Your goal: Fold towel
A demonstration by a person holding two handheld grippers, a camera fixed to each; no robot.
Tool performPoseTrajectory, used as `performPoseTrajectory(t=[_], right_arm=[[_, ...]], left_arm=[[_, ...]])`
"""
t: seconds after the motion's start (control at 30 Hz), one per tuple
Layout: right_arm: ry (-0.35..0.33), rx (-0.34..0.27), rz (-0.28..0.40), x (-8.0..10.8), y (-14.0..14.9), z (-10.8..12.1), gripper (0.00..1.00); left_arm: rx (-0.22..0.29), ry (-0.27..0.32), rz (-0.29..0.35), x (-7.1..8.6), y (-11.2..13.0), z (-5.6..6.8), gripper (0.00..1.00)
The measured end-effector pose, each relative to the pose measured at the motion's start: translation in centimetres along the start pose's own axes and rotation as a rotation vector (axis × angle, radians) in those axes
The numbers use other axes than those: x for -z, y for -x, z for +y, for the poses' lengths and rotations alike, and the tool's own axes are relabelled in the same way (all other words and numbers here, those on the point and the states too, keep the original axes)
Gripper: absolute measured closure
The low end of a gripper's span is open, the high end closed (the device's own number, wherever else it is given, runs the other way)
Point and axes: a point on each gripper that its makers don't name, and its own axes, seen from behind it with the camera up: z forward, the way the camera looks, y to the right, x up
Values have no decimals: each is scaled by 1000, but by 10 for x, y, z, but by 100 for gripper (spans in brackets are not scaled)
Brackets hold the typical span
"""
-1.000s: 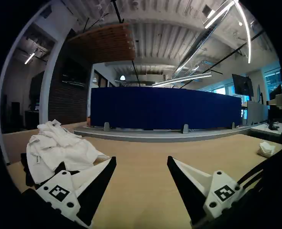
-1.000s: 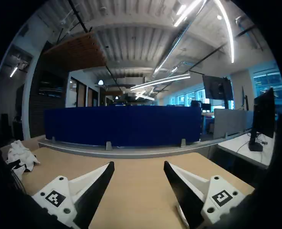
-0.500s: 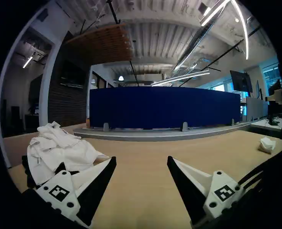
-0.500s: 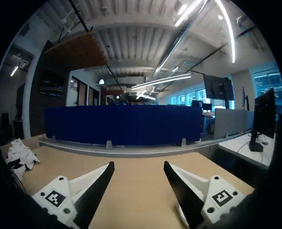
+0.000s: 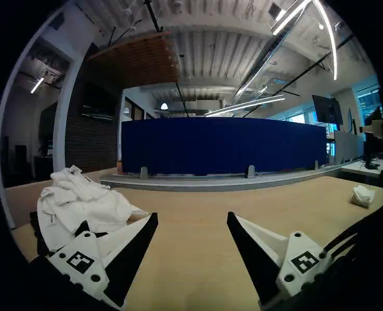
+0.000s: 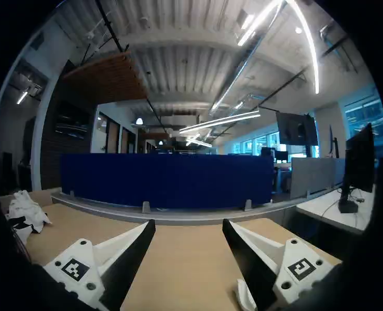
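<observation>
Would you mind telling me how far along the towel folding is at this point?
Nothing looks done: the towel lies crumpled on the table. Nothing is in hand: the left gripper and right gripper are open, empty. Grasping and folding remain.

White towel (image 5: pixel 82 207) crumpled in heap on tan table (image 5: pixel 202 223), nr its edge.

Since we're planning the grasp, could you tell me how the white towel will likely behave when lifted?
The towel lies crumpled in soft folds, so it is probably floppy and would sag from one pinch. It looks like thin cloth, likely light. Pushed along the table, it would probably bunch up.
</observation>
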Motion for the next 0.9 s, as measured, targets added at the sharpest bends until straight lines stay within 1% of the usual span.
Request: performPoseTrajectory(t=[0.1, 0.27, 0.5, 0.7, 0.9], right_arm=[[0, 2, 5, -3, 9, 1, 0], [-4, -6, 0, -7, 31, 6, 0], [2, -34, -19, -7, 74, 21, 0], [0, -55, -37, -7, 105, 26, 0], [-3, -78, -48, -6, 121, 29, 0]], left_arm=[[0, 0, 0, 0, 0, 0, 1], [0, 0, 0, 0, 0, 0, 1], [0, 0, 0, 0, 1, -1, 1], [0, 0, 0, 0, 1, 0, 1], [0, 0, 0, 0, 0, 0, 1]])
